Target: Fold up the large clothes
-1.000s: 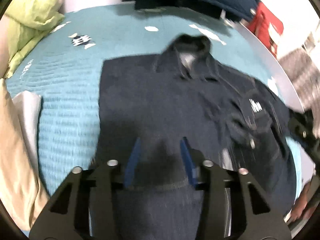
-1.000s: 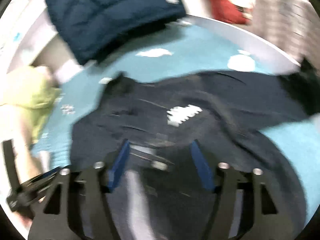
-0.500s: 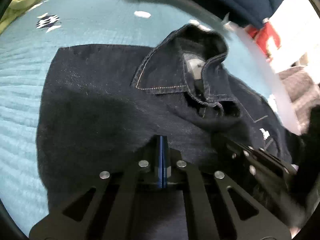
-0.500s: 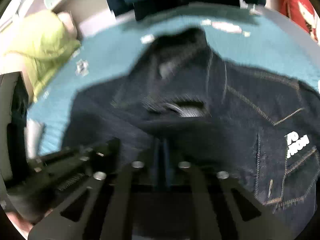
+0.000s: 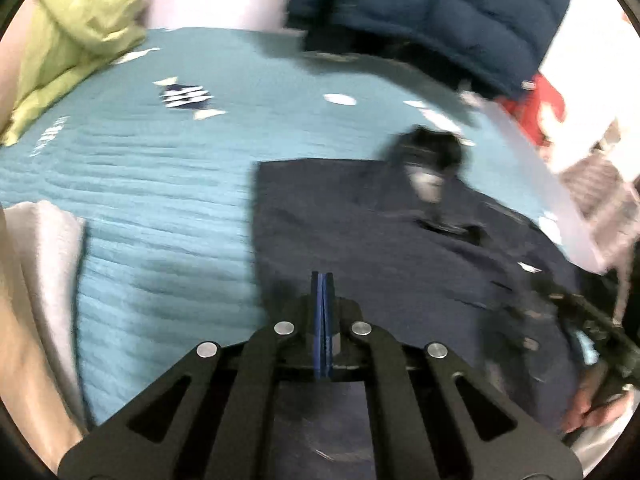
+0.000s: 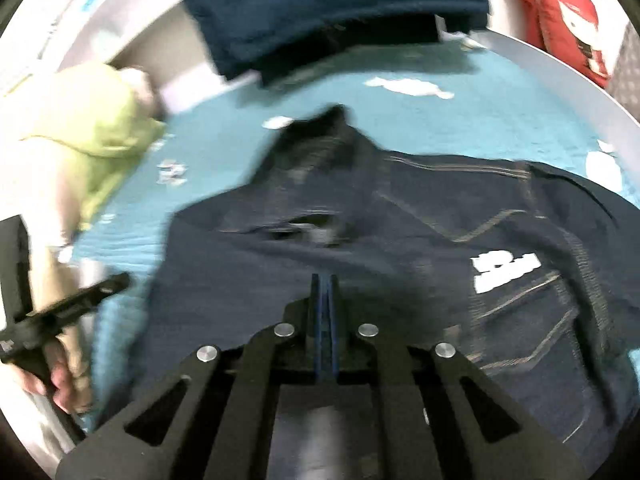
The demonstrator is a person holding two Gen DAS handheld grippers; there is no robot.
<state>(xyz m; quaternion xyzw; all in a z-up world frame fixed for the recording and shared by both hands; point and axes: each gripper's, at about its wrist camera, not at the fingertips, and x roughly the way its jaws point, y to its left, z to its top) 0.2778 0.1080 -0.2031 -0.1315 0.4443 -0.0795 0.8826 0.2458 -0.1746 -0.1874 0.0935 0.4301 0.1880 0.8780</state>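
Note:
A dark denim jacket lies on a teal bedspread, collar at the far end. In the right wrist view the jacket shows a white logo on its chest pocket. My left gripper is shut, blue pads together over the jacket's near part; whether cloth is pinched I cannot tell. My right gripper is also shut over the jacket's near part. The left gripper's body and the hand holding it show at the left of the right wrist view.
A navy puffer jacket lies at the far end of the bed. A lime-green garment sits at the far left. A red item lies off the bed's white edge. White cloth is at near left.
Both grippers closed from open a second ago. Since half a second ago both pulled back and up from the jacket; the collar now looks farther away.

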